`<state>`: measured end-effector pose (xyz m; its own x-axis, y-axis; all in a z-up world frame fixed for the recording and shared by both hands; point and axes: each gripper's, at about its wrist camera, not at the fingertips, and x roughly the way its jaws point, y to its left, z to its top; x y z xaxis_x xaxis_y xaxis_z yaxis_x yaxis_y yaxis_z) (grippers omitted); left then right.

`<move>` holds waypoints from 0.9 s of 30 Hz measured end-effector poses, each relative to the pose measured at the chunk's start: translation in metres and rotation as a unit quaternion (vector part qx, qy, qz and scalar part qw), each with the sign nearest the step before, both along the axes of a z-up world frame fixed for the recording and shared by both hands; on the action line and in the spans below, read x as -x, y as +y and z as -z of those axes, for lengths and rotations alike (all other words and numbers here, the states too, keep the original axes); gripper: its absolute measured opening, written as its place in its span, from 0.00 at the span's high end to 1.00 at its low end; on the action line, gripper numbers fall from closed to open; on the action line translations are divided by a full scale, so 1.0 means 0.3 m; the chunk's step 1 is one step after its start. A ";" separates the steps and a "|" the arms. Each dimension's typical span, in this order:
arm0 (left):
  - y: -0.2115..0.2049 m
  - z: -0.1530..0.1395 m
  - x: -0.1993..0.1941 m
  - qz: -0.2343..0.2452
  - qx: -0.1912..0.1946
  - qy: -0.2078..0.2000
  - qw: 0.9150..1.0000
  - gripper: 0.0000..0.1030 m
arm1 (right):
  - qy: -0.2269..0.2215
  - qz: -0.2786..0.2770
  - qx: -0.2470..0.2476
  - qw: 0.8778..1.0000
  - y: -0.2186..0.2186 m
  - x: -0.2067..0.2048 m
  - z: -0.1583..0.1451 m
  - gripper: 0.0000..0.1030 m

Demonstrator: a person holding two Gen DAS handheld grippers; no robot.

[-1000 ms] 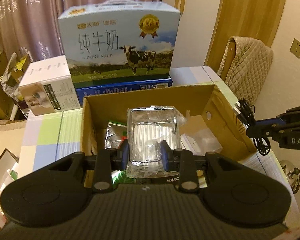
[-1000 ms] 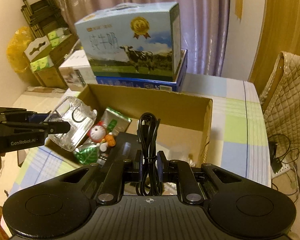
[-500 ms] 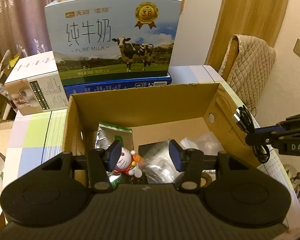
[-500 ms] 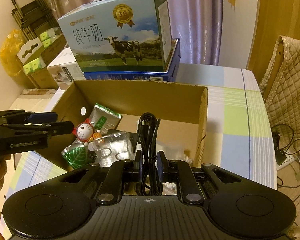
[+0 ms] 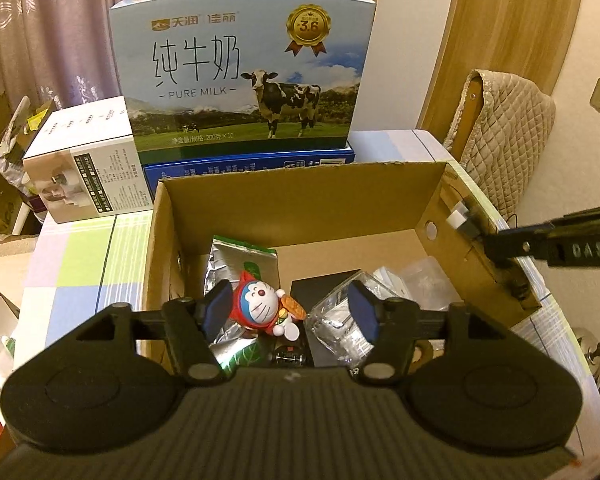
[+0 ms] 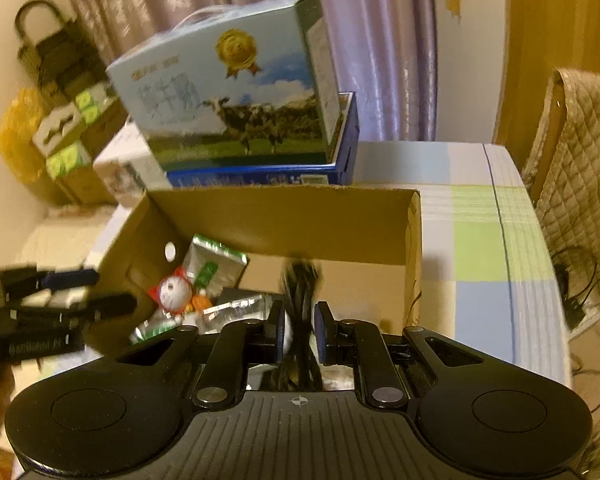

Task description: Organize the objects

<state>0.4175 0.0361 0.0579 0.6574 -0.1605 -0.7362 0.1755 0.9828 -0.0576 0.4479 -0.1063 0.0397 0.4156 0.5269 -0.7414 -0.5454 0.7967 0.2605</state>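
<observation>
Cardboard box (image 5: 300, 204): clear plastic case (image 5: 336, 324) newly dropped in by opening, empty left gripper (image 5: 290, 312); right gripper (image 6: 299, 334) opening off the black cable (image 6: 300, 280), so deposits nearly complete.

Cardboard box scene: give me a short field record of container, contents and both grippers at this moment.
container: open brown cardboard box on a checked tablecloth
contents: red-and-white cat figurine, silver-green foil pouch, clear plastic box, flat black item
left gripper: jaws opening, nothing pressed between them
right gripper: jaws opening, black coiled cable between them, pads apart from it
behind box: blue pure-milk carton
</observation>
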 end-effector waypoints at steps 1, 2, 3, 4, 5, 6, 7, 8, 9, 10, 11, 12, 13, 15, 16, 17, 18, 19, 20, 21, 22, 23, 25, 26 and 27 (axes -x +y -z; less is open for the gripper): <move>0.002 0.000 0.003 0.000 0.001 0.000 1.000 0.32 | 0.000 0.003 -0.010 1.000 -0.008 0.000 0.001 0.74; 0.005 0.001 0.007 -0.001 0.003 -0.001 1.000 0.27 | 0.000 0.004 -0.016 1.000 -0.014 0.002 0.000 0.65; 0.007 0.001 0.011 -0.001 0.005 -0.001 1.000 0.26 | 0.000 0.006 -0.020 1.000 -0.020 0.006 0.000 0.59; 0.010 0.002 0.016 -0.001 0.007 -0.001 1.000 0.25 | 0.001 0.009 -0.021 1.000 -0.026 0.012 0.001 0.58; 0.013 0.003 0.020 -0.002 0.009 0.000 1.000 0.22 | 0.003 0.010 -0.023 1.000 -0.034 0.018 0.003 0.58; 0.017 0.005 0.028 -0.004 0.011 -0.001 1.000 0.21 | 0.005 0.011 -0.024 1.000 -0.041 0.025 0.006 0.57; 0.020 0.006 0.037 -0.007 0.011 -0.001 1.000 0.18 | 0.008 0.013 -0.023 1.000 -0.050 0.035 0.008 0.57; 0.021 0.007 0.047 -0.009 0.009 -0.002 1.000 0.16 | 0.009 0.014 -0.020 1.000 -0.057 0.046 0.009 0.57; 0.022 0.007 0.058 -0.010 0.008 -0.002 1.000 0.15 | 0.010 0.014 -0.017 1.000 -0.063 0.058 0.009 0.57; 0.021 0.006 0.073 -0.010 0.007 -0.003 1.000 0.13 | 0.011 0.014 -0.014 1.000 -0.071 0.074 0.008 0.56; 0.021 0.004 0.087 -0.011 0.005 -0.004 1.000 0.10 | 0.012 0.012 -0.013 1.000 -0.078 0.090 0.008 0.56; 0.019 -0.001 0.106 -0.012 0.002 -0.007 1.000 0.09 | 0.012 0.011 -0.012 1.000 -0.085 0.107 0.006 0.56; 0.017 -0.006 0.123 -0.013 -0.001 -0.011 1.000 0.06 | 0.012 0.010 -0.011 1.000 -0.093 0.126 0.002 0.56; 0.012 -0.019 0.162 -0.008 -0.006 -0.016 1.000 0.04 | 0.009 0.008 -0.007 1.000 -0.107 0.168 -0.011 0.55; 0.012 -0.028 0.180 -0.010 -0.005 -0.017 1.000 0.01 | 0.006 0.007 -0.004 1.000 -0.116 0.190 -0.019 0.55; 0.012 -0.036 0.200 -0.012 -0.003 -0.019 1.000 0.01 | 0.003 0.007 -0.001 1.000 -0.122 0.211 -0.028 0.54; 0.012 -0.047 0.225 -0.014 -0.003 -0.022 1.000 0.01 | -0.003 0.008 0.001 1.000 -0.132 0.235 -0.040 0.54; 0.012 -0.057 0.246 -0.015 -0.003 -0.023 1.000 0.01 | -0.010 0.011 0.002 1.000 -0.142 0.259 -0.053 0.53; 0.011 -0.066 0.264 -0.017 -0.003 -0.024 1.000 0.01 | -0.016 0.014 0.005 1.000 -0.151 0.283 -0.067 0.51; 0.009 -0.080 0.290 -0.019 -0.003 -0.027 0.999 0.01 | -0.021 0.015 0.007 1.000 -0.160 0.307 -0.079 0.50; 0.008 -0.091 0.312 -0.022 -0.005 -0.031 0.999 0.01 | -0.025 0.014 0.008 1.000 -0.166 0.329 -0.090 0.50; 0.005 -0.105 0.338 -0.027 -0.010 -0.036 0.999 0.01 | -0.029 0.014 0.009 0.999 -0.172 0.353 -0.103 0.49; -0.003 -0.132 0.389 -0.028 -0.013 -0.045 0.999 0.01 | -0.039 0.010 0.009 0.999 -0.181 0.403 -0.128 0.47; -0.005 -0.148 0.420 -0.031 -0.008 -0.048 0.998 0.01 | -0.045 0.009 0.005 0.999 -0.189 0.433 -0.141 0.45; -0.007 -0.159 0.442 -0.032 -0.004 -0.049 0.998 0.01 | -0.048 0.009 0.001 0.999 -0.194 0.457 -0.151 0.42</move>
<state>0.2848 0.0338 0.1055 0.7345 -0.1098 -0.6697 0.1162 0.9926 -0.0353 0.3107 -0.1646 0.0850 0.4946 0.5173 -0.6984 -0.5535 0.8070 0.2058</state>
